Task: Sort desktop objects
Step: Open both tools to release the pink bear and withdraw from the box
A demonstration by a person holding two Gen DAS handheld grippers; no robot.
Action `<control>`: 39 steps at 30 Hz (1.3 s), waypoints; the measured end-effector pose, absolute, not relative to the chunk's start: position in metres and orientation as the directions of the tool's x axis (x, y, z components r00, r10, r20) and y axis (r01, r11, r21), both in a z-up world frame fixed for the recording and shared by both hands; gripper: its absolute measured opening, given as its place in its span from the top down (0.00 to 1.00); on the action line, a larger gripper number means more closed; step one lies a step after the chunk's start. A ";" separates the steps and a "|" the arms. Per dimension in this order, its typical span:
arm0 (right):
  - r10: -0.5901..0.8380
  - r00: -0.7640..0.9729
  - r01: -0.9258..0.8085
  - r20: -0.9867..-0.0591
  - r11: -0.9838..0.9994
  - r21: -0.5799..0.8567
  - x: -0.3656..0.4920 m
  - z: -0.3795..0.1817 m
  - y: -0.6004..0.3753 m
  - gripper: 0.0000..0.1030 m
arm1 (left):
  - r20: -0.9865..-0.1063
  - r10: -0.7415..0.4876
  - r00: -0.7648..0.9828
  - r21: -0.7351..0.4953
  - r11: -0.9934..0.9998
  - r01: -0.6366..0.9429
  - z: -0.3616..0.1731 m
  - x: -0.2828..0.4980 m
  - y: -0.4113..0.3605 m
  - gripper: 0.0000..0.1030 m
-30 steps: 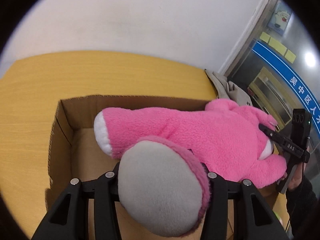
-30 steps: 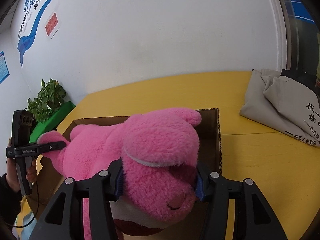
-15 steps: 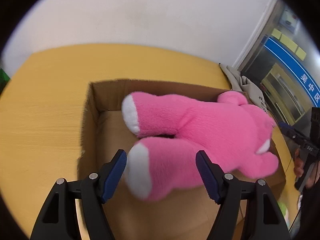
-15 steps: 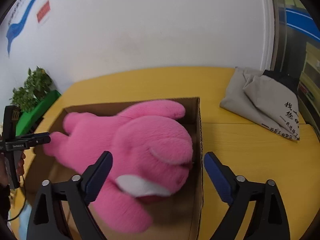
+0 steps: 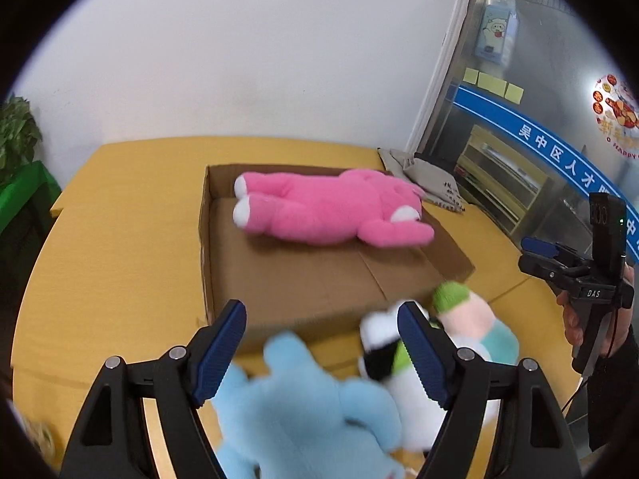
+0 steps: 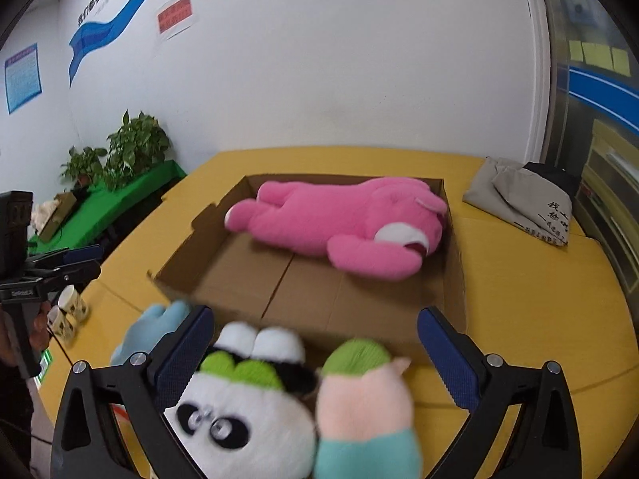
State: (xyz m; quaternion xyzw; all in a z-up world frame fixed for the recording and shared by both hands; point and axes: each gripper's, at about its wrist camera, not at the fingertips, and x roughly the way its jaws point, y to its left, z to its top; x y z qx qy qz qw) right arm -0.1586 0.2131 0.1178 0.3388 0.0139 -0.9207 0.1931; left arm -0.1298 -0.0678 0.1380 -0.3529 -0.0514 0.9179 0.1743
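A big pink plush bear (image 5: 331, 207) (image 6: 343, 223) lies on its back inside the shallow cardboard box (image 5: 319, 279) (image 6: 255, 279) on the yellow table, touched by neither gripper. My left gripper (image 5: 323, 343) hangs above a light blue plush (image 5: 303, 411), jaws opening, nothing pressed between them. My right gripper (image 6: 319, 347) hovers over a panda plush (image 6: 239, 403) and a pink plush with a green cap (image 6: 363, 395); its jaws are opening wide and grip nothing. Each gripper also shows at the edge of the other's view: the right gripper (image 5: 539, 253), the left gripper (image 6: 80, 261).
A folded grey cloth bag (image 6: 523, 203) (image 5: 431, 183) lies at the table's far right corner. A patterned cup (image 6: 72, 303) stands near the left edge. Potted plants (image 6: 131, 151) sit on a green surface beyond the table. A white wall is behind.
Both grippers opened and let go of the pink bear, which now rests in the box. Both hands pulled back and up toward the near plush toys.
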 end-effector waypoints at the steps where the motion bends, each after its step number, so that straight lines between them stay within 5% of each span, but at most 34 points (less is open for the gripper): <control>1: -0.341 -0.699 0.363 -0.629 -0.927 0.099 -0.145 0.115 0.207 0.00 | -0.624 0.346 -0.701 -0.211 -0.938 -0.275 0.137 -0.116 -0.066 0.24; 22: -0.199 -0.771 0.281 -0.604 -0.959 -0.042 -0.022 0.102 0.155 0.00 | -0.585 0.338 -0.737 -0.238 -0.941 -0.242 0.121 -0.014 -0.018 0.24; 39: -0.300 -0.725 0.363 -0.620 -0.931 0.027 -0.014 0.087 0.164 0.00 | -0.612 0.367 -0.700 -0.294 -0.928 -0.229 0.102 -0.009 -0.034 0.24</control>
